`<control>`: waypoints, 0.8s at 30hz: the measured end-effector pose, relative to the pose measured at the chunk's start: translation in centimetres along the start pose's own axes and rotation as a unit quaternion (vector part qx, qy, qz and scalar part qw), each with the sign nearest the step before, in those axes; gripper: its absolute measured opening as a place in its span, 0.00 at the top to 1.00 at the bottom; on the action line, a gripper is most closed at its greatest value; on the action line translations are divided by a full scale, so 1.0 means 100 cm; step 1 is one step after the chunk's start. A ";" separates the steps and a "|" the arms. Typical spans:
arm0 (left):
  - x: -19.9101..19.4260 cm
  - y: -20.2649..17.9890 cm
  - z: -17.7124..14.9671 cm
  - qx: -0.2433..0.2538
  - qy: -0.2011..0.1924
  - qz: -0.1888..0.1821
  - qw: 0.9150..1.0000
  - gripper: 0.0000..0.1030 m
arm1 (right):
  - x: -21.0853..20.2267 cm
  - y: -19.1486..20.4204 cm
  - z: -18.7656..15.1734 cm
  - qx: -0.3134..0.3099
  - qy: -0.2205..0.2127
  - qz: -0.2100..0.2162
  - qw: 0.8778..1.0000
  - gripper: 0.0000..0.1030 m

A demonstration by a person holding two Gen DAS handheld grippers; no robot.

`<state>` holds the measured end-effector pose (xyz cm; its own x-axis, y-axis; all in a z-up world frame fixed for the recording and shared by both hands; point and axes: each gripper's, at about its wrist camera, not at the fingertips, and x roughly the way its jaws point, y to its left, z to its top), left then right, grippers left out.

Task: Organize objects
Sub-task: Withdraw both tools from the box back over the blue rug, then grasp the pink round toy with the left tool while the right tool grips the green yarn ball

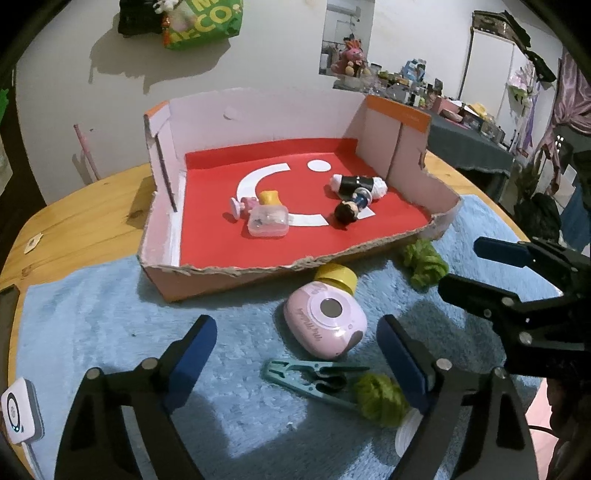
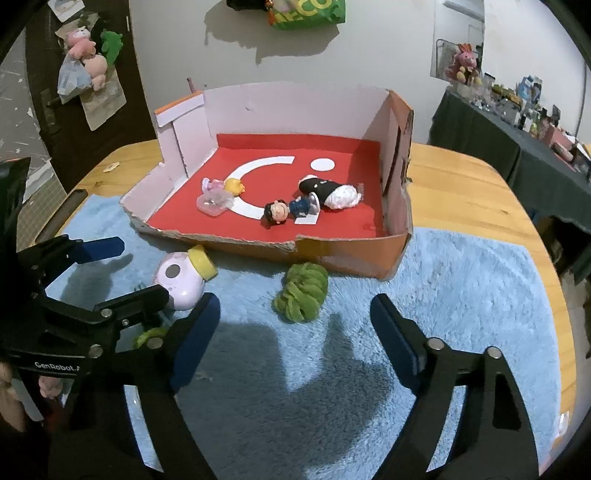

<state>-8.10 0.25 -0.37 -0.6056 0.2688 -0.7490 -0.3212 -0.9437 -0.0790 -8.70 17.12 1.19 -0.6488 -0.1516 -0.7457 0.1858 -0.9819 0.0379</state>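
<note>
Cardboard box with red floor holds two small figures. On the blue mat before it lie the pink camera, a clothespin and green yarn. Left gripper and right gripper both stand wide, holding nothing.

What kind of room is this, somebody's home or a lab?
Most likely a lived-in home. Plush toys hang on a dark door, a snack bag is pinned to the wall, and a side table is crowded with knick-knacks. The work itself happens on a wooden table with a blue rug.
</note>
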 end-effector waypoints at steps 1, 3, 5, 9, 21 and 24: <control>0.001 0.000 0.000 0.001 0.001 0.000 1.000 0.13 | 0.002 -0.001 0.000 0.001 0.003 0.001 1.000 0.26; 0.004 -0.001 0.000 0.003 0.003 -0.002 1.000 0.13 | 0.005 -0.002 -0.001 0.002 0.006 0.000 1.000 0.29; 0.006 -0.001 0.000 0.003 0.005 -0.003 1.000 0.14 | 0.007 -0.002 -0.001 0.004 0.009 0.000 1.000 0.33; 0.011 -0.002 0.001 0.005 0.010 -0.005 1.000 0.14 | 0.014 -0.004 -0.001 0.007 0.017 0.002 1.000 0.38; 0.023 -0.003 0.002 0.010 0.023 -0.008 1.000 0.17 | 0.028 -0.010 0.000 0.013 0.031 0.009 0.999 0.48; 0.027 -0.003 0.002 0.010 0.027 -0.009 1.000 0.18 | 0.031 -0.010 -0.001 0.013 0.035 0.011 0.999 0.50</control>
<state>-9.77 1.32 -2.21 -0.5601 0.2744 -0.7816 -0.3471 -0.9345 -0.0793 -10.88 17.66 -1.23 -0.5915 -0.1665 -0.7889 0.1795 -0.9811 0.0725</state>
